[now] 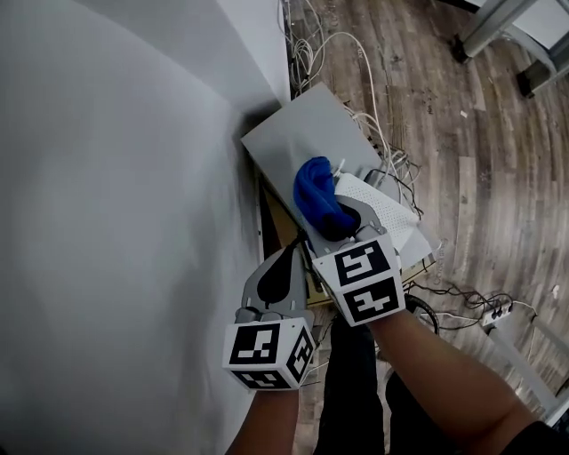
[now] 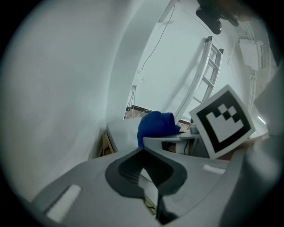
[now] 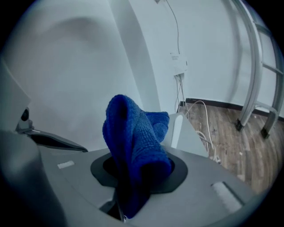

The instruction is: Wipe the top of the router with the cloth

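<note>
A blue cloth [image 1: 316, 191] is bunched in my right gripper [image 1: 336, 222], which is shut on it. The cloth hangs over the near corner of a flat grey box [image 1: 298, 133] standing against the wall. Just right of it lies a white device with a perforated top [image 1: 391, 213], probably the router. In the right gripper view the cloth [image 3: 133, 142] fills the jaws of the right gripper [image 3: 133, 181]. My left gripper [image 1: 286, 259] sits lower left, near the wall, shut and empty. In the left gripper view the left gripper [image 2: 144, 153] points toward the cloth [image 2: 155, 126].
A grey wall [image 1: 116, 178] runs along the left. White cables [image 1: 373, 98] trail over the wooden floor [image 1: 462, 151] behind and beside the box. A power strip [image 1: 507, 311] lies at the right. Metal frame legs [image 1: 507, 27] stand at the far right.
</note>
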`<act>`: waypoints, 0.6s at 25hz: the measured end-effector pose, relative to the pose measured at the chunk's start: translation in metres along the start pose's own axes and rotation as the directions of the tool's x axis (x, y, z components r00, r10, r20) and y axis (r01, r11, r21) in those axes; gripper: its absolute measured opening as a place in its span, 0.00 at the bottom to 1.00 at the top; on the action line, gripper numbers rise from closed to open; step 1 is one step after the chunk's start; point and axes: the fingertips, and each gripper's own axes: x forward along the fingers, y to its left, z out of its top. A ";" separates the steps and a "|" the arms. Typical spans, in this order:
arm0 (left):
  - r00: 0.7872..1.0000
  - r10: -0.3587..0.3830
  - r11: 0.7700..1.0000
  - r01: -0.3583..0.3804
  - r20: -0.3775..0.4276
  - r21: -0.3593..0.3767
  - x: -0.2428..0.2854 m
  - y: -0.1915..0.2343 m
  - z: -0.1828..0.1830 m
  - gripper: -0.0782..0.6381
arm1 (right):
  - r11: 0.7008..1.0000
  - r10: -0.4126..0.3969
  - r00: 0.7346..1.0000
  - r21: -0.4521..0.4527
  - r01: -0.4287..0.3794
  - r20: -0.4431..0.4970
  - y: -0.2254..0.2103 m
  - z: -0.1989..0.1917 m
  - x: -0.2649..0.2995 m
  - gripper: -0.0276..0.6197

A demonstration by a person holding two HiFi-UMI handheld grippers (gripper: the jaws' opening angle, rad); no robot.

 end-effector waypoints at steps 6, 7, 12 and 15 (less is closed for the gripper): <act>1.000 0.004 1.000 -0.004 -0.005 -0.024 -0.002 0.012 -0.014 0.11 | 0.994 -0.043 0.999 0.095 0.046 -0.029 -0.022 -0.020 0.032 0.27; 1.000 0.006 0.999 -0.006 -0.007 -0.032 -0.002 0.013 -0.016 0.11 | 0.994 -0.048 0.998 0.093 0.050 -0.029 -0.024 -0.019 0.036 0.27; 1.000 -0.015 0.999 0.015 -0.012 -0.028 0.006 0.008 -0.019 0.11 | 0.991 -0.074 0.997 0.113 0.076 -0.026 -0.030 -0.014 0.040 0.27; 1.000 -0.022 1.000 0.022 -0.009 -0.016 0.011 0.002 -0.012 0.11 | 0.990 -0.087 0.996 0.113 0.089 -0.026 -0.034 -0.009 0.027 0.27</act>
